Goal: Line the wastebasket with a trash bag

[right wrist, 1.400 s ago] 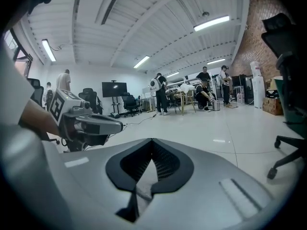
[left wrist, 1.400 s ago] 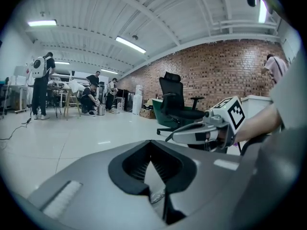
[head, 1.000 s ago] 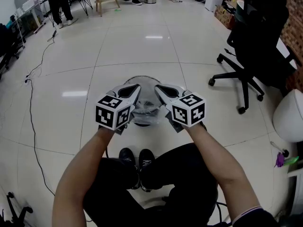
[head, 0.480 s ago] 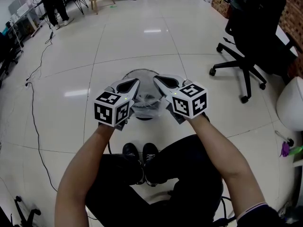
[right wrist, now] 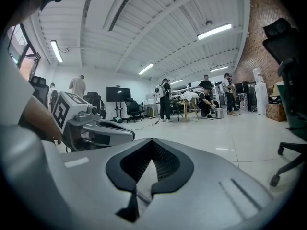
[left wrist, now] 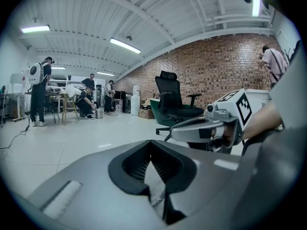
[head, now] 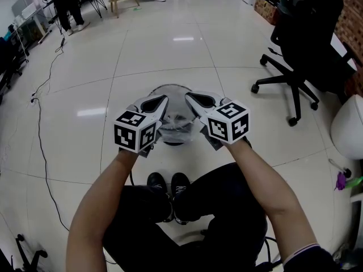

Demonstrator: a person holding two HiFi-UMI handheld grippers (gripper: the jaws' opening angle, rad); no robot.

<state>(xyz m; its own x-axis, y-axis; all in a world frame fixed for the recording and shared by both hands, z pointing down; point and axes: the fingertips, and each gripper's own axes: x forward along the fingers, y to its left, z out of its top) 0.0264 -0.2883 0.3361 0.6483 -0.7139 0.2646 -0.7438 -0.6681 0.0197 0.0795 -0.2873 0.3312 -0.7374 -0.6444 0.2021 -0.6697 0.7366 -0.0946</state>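
Left tool [head: 161,103] and right tool [head: 191,98], in the head view, hang side by side with the crumpled trash bag [head: 177,130] bunched between them. It sits directly over the wastebasket [head: 170,86] on the floor, and neither tool is nearer. Left gripper view: jaws clamped on crinkled trash bag [left wrist: 157,198]. Right gripper view: jaws closed, pinching a thin sliver, probably the same.
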